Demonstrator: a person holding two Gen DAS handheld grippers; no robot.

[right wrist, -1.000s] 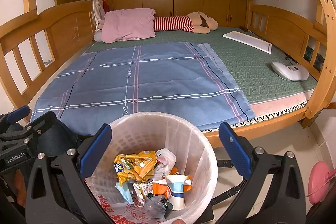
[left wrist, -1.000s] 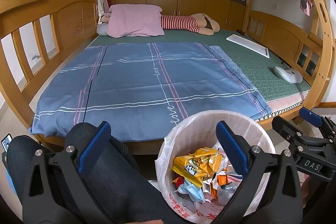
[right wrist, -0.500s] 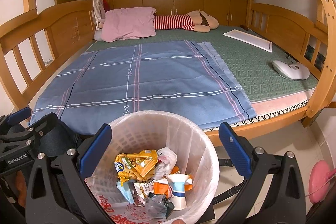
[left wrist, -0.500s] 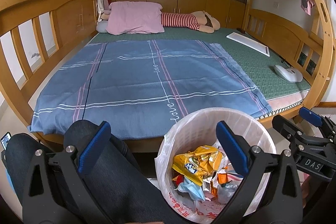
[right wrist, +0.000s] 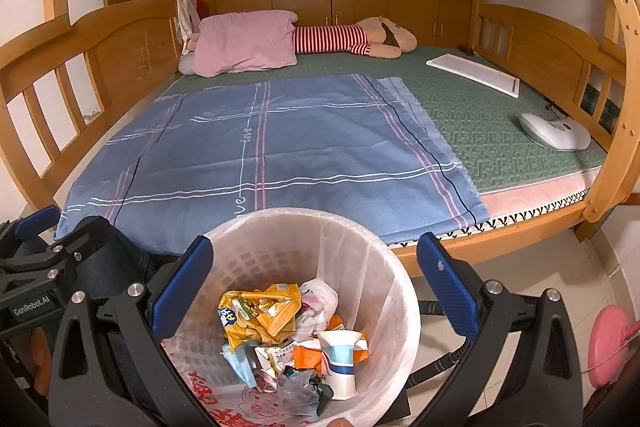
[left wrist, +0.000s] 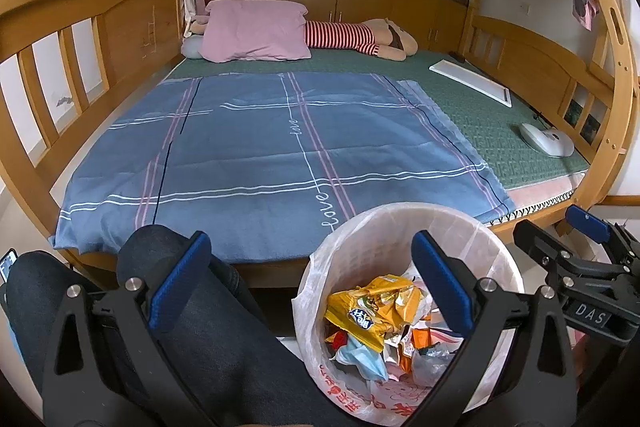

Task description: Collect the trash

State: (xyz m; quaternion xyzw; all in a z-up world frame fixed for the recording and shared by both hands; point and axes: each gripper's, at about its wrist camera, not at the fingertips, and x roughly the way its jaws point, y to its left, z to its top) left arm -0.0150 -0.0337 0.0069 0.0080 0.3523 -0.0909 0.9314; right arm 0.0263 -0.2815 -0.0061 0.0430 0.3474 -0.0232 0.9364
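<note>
Trash (right wrist: 280, 339) in bin (right wrist: 396, 291): light, crumpled, soft; wrappers slippery, pinch at folds. Left gripper (left wrist: 316, 283), right gripper (right wrist: 316, 279): jaws apart, empty.

Both views bedward, shared bin (left wrist: 404, 227)

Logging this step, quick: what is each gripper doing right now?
Left gripper: open, holding nothing.
Right gripper: open, holding nothing, above the trash bin.

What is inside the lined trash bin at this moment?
The trash bin holds a yellow snack bag, paper cup, blue face mask and crumpled wrappers. Anything beneath that pile is hidden.
</note>
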